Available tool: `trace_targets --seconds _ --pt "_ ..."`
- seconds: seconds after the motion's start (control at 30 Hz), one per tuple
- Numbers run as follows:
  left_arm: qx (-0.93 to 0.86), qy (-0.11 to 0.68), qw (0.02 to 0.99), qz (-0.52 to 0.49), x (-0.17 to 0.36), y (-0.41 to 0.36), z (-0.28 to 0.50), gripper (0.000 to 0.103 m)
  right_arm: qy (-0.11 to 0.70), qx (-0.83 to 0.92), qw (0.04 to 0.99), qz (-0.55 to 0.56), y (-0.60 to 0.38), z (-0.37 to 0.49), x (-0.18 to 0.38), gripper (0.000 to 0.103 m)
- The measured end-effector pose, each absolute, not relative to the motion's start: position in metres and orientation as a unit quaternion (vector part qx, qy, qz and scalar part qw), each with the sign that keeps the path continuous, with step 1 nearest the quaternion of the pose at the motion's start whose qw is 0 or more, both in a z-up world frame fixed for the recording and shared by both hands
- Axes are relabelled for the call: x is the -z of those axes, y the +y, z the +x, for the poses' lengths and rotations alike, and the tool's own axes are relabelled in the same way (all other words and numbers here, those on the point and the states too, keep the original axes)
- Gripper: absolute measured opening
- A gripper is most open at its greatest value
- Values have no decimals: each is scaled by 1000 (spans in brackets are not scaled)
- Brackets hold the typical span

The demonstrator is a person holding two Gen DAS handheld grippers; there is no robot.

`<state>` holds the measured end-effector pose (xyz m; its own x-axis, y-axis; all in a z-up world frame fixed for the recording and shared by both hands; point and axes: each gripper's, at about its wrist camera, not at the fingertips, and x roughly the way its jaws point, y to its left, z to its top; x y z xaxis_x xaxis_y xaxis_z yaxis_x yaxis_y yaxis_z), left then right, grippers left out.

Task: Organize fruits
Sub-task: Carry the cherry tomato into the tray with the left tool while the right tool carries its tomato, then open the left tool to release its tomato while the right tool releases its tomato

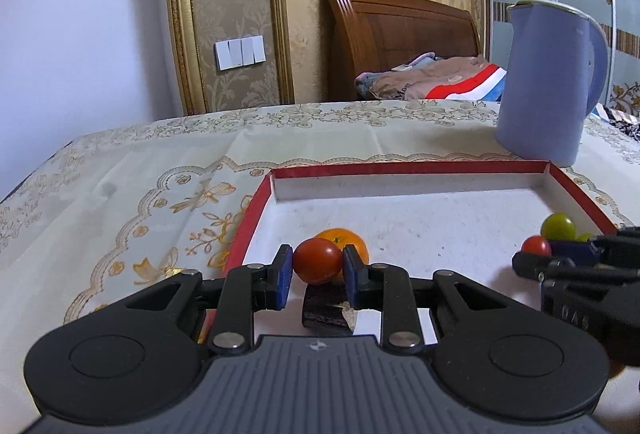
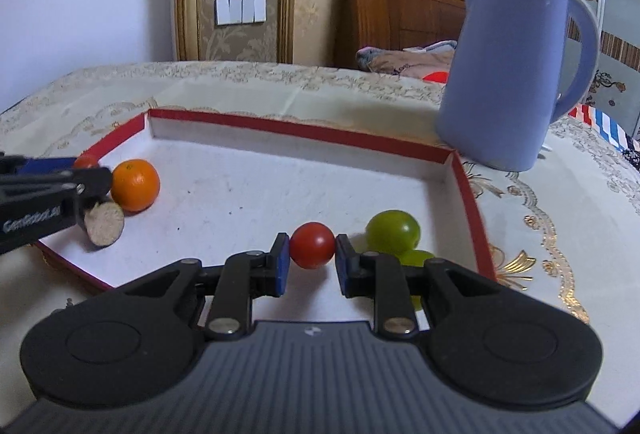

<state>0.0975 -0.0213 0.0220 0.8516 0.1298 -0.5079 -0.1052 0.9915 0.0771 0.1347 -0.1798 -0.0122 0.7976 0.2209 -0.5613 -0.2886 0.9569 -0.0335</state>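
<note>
A red cherry tomato [image 1: 316, 261] is pinched between the blue pads of my left gripper [image 1: 318, 268], which is shut on it above the near left part of the red-rimmed white tray [image 1: 400, 170]. Behind it lies an orange [image 1: 354, 240], and below it a dark cut piece [image 1: 326, 310]. My right gripper [image 2: 312, 254] is shut on a second red tomato [image 2: 312, 244] near the tray's right side. Two green fruits [image 2: 394, 231] lie just right of it. In the right wrist view the left gripper [image 2: 86, 170] shows at the left, next to the orange [image 2: 135, 185] and the cut piece [image 2: 105, 224].
A tall blue jug [image 1: 548, 82] stands on the patterned tablecloth [image 1: 160, 170] just beyond the tray's far right corner. Behind the table are a wooden headboard [image 1: 400, 34] and folded bedding. The tray's white floor [image 2: 280, 186] lies between the two groups of fruit.
</note>
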Motion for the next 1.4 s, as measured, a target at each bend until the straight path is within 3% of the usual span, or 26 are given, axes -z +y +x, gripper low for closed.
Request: trace_targets --seconds 0.9,0.93,0.97,1.03,1.27,1.4 --pt "-101 241 965 33 -15 -35 117 28 315 -113 942 -16 -173 174 12 24" --pt "-102 242 964 30 -15 -34 117 34 315 -113 942 -15 -173 174 12 24" --pt "-105 243 964 27 -15 -34 117 53 316 -113 942 -12 -173 174 11 24" --pt "-117 249 961 24 -12 -31 118 82 316 -114 942 -4 -175 174 11 24" --pt "-113 250 961 24 -9 -29 118 82 315 -112 942 -6 -176 172 12 24" --pt "-112 250 961 30 -9 -31 116 82 307 -109 945 2 -178 169 10 46"
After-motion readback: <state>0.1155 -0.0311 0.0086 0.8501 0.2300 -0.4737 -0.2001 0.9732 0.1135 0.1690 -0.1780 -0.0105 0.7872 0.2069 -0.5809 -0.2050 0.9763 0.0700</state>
